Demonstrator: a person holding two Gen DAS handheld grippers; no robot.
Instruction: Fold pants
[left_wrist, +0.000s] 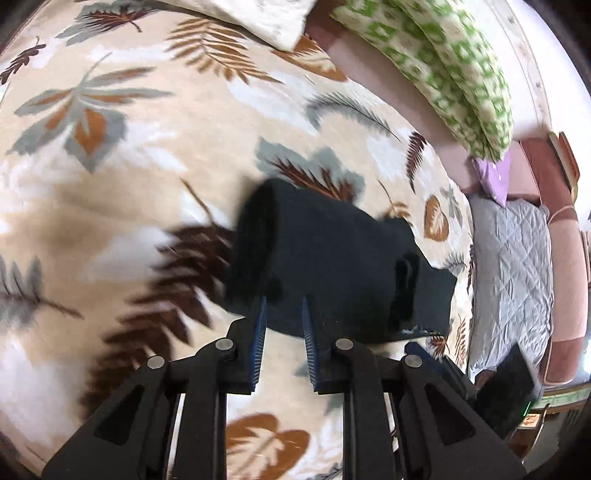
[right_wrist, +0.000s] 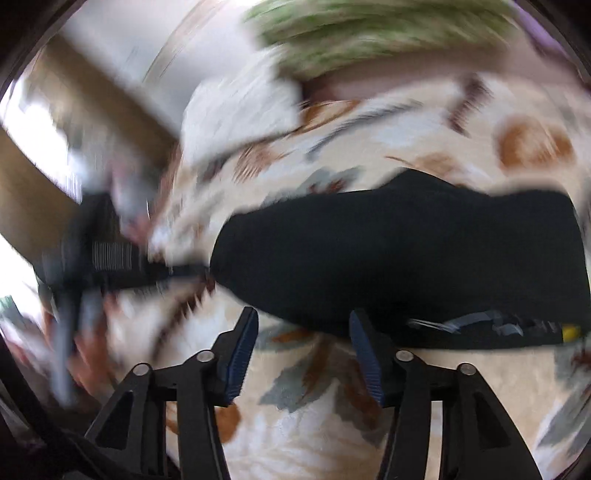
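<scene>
Black folded pants (left_wrist: 332, 262) lie just beyond both grippers' empty fingers (left_wrist: 260, 332).

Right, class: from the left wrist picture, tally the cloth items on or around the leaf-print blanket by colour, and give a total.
Black pants: 1
Green-patterned bedding heap: 1
Whitish pillow: 1
Purple cloth: 1
Grey quilted mat: 1
Total: 5

Leaf-print bedspread (left_wrist: 147, 166), green pillows (left_wrist: 461, 74), grey quilt (left_wrist: 517, 258).
</scene>
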